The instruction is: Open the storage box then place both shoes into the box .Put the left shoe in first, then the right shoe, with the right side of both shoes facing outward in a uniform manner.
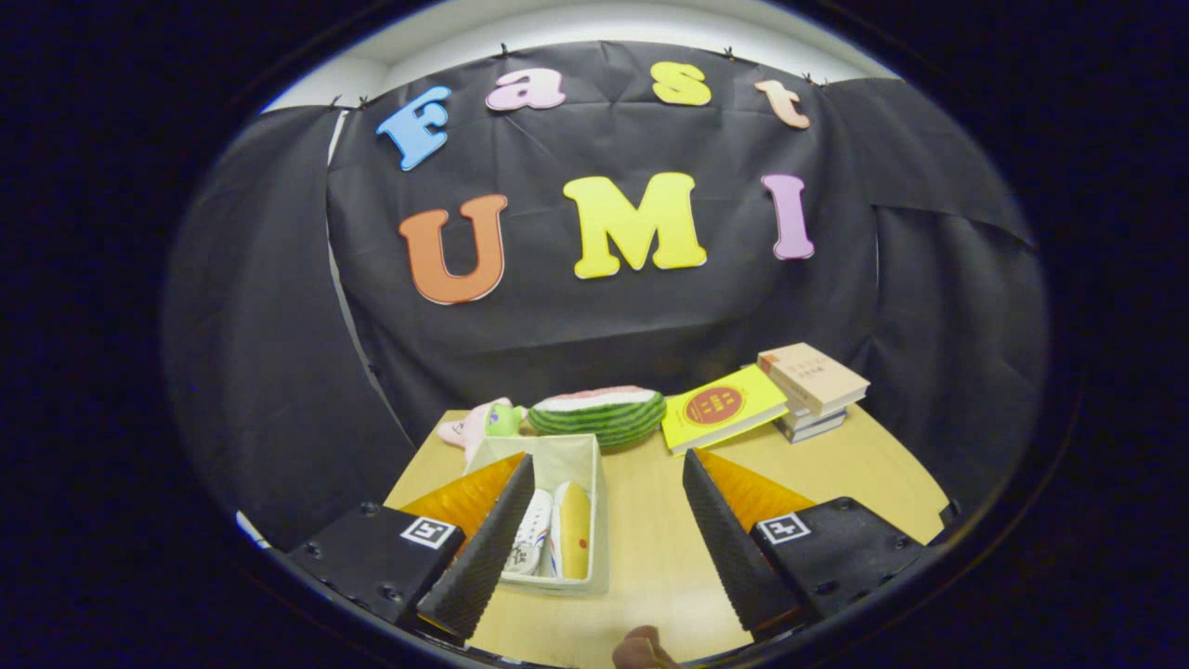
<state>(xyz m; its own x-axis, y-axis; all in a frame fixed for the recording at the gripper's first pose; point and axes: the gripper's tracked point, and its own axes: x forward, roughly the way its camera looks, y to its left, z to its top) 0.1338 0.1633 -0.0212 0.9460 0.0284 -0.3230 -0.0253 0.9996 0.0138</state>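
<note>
Here the gripper (608, 534) hangs above the tabletop (836, 474), fingers spread apart and holding nothing. Both shoes (555, 539) lie side by side inside the open storage box (599, 520), partly behind the left finger.

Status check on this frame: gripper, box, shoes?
Gripper open, empty, above table. Storage box open, both shoes inside. Nothing in the way.

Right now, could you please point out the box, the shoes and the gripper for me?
box (600, 483): gripper view, its right wall.
shoes (555, 534): gripper view, where the pair meets inside the box.
gripper (608, 520): gripper view, between its open fingers.
</note>
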